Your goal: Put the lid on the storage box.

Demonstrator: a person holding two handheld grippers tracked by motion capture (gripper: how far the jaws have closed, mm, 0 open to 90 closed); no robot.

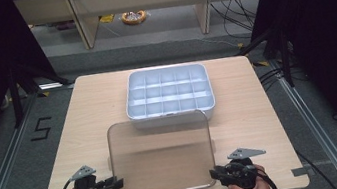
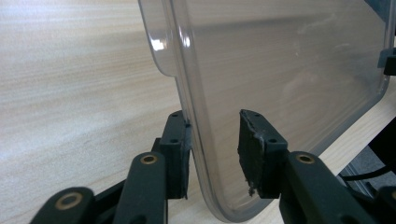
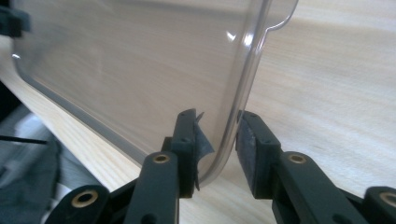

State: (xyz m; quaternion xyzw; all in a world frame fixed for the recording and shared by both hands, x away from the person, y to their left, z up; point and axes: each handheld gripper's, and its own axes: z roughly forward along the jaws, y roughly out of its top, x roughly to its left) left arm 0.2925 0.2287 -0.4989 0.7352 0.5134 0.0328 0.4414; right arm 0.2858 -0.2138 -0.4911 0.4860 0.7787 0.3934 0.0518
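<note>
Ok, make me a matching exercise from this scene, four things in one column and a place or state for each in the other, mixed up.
Things:
1. clear lid
2. divided tray
3. left gripper
4. right gripper

Places or states:
A. white, with open compartments, at the far middle of the table
B. jaws around the lid's near right corner
C. see-through, gripped at both near corners, in front of the tray
D. jaws around the lid's near left corner

Pairs: 1-C, 2-A, 3-D, 4-B
</note>
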